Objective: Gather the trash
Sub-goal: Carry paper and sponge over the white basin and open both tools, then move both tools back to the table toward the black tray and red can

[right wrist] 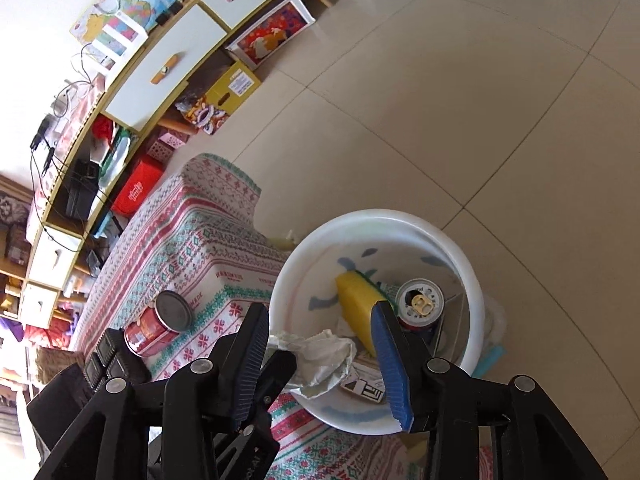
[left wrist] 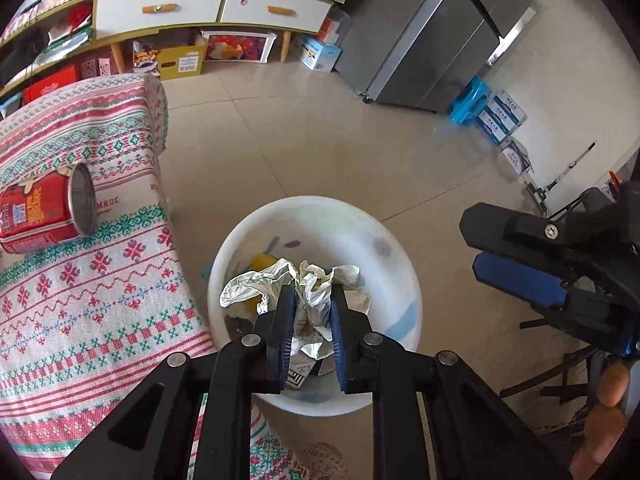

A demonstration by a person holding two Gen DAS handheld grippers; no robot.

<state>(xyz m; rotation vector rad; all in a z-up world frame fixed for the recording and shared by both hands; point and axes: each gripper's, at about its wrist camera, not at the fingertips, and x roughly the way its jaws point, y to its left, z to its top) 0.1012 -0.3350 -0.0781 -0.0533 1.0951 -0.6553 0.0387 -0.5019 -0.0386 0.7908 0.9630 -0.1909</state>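
Crumpled paper (left wrist: 312, 300) sits nearest, pinched between the blue pads of the left hand-held gripper (left wrist: 313, 312), whose jaws stand narrow and press on the wad from both sides, directly over the white bin (left wrist: 392, 280). To the right, the right hand-held gripper (right wrist: 320, 356) hangs above the bin's near rim with its jaws standing partly apart and nothing gripped; the paper wad and the left tool lie below its gap without touching its pads.

Inside the bin lie a yellow sponge (right wrist: 354, 300), an upright drink can (right wrist: 420, 304) with its tab showing, and a small printed carton (right wrist: 366, 390) whose text is too small to read. Left of the bin, touching its side, stands a low surface under a red, green and white patterned cloth (left wrist: 80, 312), and the woven word "MADE" shows near its edge. On it a red tin (left wrist: 44, 212) lies on its side with the metal end facing right, well apart from the bin; its label carries a square code but no legible words.

Beyond the bin the tiled floor (left wrist: 304, 128) is bare as far as a grey fridge (left wrist: 440, 40) at far right and a long white-drawered cabinet (left wrist: 160, 8) at far left, with boxes stored beneath
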